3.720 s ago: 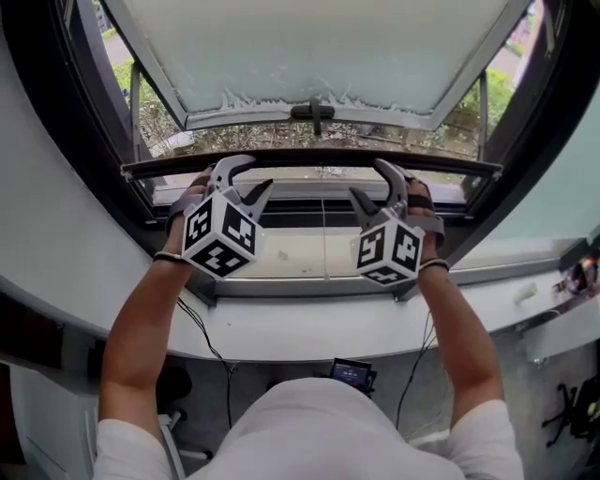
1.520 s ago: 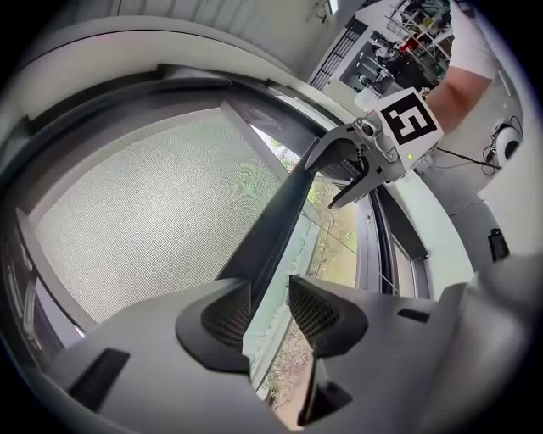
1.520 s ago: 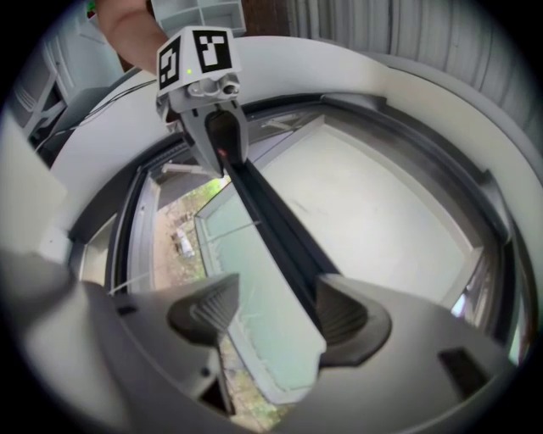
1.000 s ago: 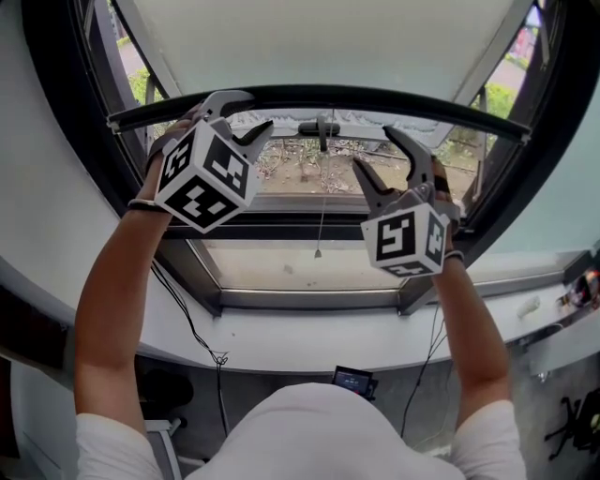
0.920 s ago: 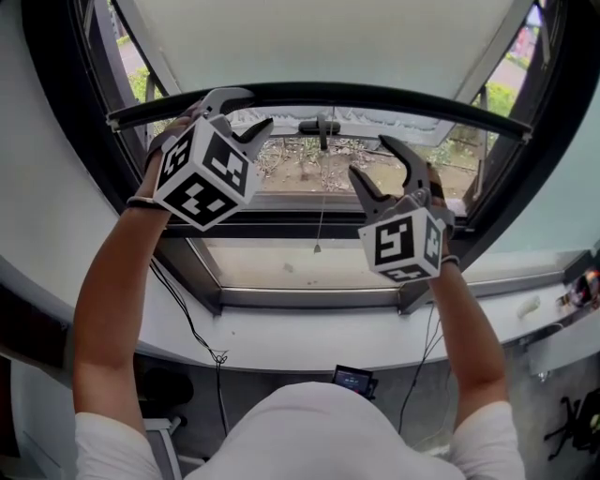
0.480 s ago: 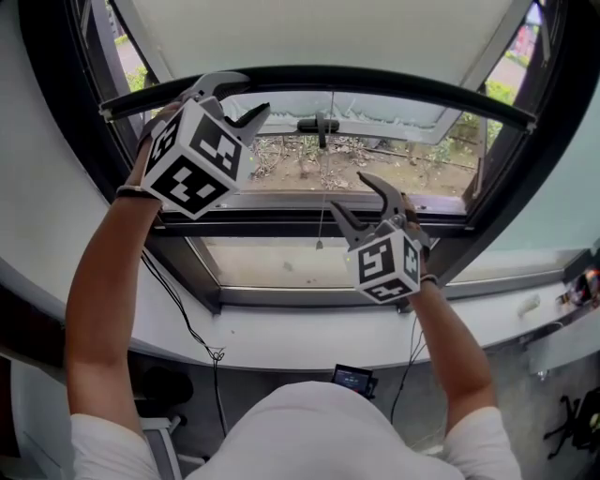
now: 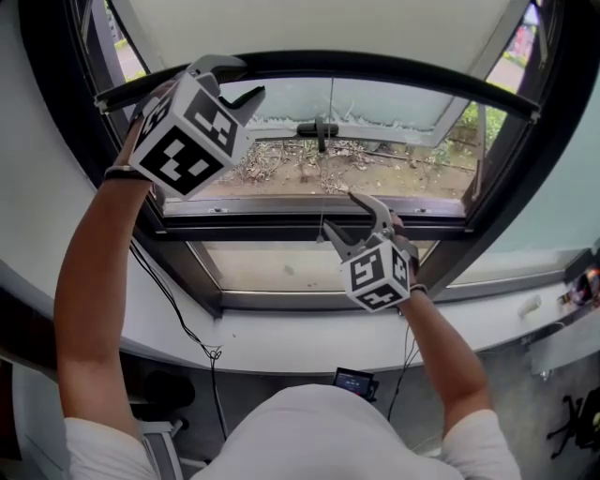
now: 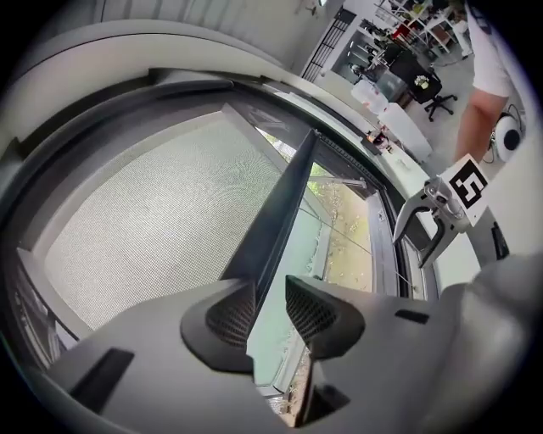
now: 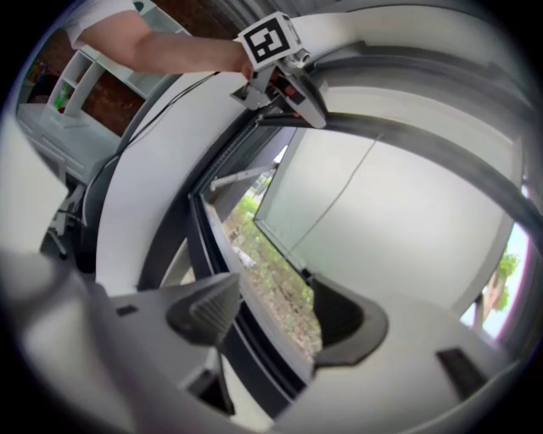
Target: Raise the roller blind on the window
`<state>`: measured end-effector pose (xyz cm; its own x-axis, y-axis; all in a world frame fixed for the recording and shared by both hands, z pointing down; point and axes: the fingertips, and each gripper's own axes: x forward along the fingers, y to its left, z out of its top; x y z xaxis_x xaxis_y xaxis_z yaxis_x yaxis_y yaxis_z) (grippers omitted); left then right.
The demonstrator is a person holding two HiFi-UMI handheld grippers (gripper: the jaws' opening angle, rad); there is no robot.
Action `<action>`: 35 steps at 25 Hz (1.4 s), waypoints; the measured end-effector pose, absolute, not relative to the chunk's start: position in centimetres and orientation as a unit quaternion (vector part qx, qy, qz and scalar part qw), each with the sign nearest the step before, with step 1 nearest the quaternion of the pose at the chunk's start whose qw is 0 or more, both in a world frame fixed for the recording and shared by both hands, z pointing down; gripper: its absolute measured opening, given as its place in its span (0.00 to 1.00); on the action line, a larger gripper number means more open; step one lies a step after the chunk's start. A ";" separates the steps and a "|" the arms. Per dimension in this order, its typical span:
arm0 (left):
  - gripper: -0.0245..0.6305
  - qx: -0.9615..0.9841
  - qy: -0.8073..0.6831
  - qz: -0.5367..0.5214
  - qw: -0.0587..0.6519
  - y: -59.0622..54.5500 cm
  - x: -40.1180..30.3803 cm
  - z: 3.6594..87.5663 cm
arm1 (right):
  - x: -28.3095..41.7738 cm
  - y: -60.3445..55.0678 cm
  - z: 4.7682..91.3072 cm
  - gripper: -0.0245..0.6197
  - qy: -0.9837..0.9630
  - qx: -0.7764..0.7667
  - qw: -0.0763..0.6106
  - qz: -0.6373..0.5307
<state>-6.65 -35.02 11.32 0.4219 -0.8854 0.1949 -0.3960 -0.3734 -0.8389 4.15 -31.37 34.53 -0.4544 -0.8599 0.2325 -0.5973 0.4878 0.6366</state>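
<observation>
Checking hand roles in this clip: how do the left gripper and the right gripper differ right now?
Height: the left gripper is up at the blind's bottom bar; the right gripper hangs lower, before the window frame. Contents: the left gripper's jaws sit at the bar and have just been closing; the right gripper's jaws hold nothing. Gap: narrow on the left gripper, wide on the right gripper. Both point toward the window frame.

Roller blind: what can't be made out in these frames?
- Roller blind: its roll and top are cut off by the head view's upper edge.
- Pull cord: too thin; its lower end vanishes at the right gripper in the head view and blurs in the right gripper view, so contact cannot be told.
</observation>
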 end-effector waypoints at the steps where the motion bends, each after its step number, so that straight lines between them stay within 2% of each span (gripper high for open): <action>1: 0.22 -0.759 0.423 -0.331 0.368 -35.0 -6.7 11.3 | 4.1 -31.3 34.8 0.48 -0.819 0.444 0.275 -0.237; 12: 0.23 -0.751 0.425 -0.333 0.380 -34.9 -6.7 9.4 | 3.1 -31.4 36.8 0.48 -0.830 0.430 0.285 -0.212; 22: 0.22 -0.744 0.423 -0.340 0.390 -34.8 -6.7 8.1 | 2.3 -32.2 40.8 0.48 -0.844 0.420 0.301 -0.143; 27: 0.22 -0.744 0.430 -0.325 0.394 -34.7 -6.7 6.6 | 1.7 -33.0 41.6 0.45 -0.848 0.417 0.304 -0.123; 32: 0.22 -0.743 0.433 -0.323 0.396 -34.8 -6.7 5.4 | 1.5 -34.3 41.4 0.32 -0.846 0.424 0.301 -0.113; 35: 0.22 -0.742 0.435 -0.320 0.396 -34.9 -6.7 4.9 | 1.4 -35.1 41.6 0.31 -0.846 0.425 0.306 -0.101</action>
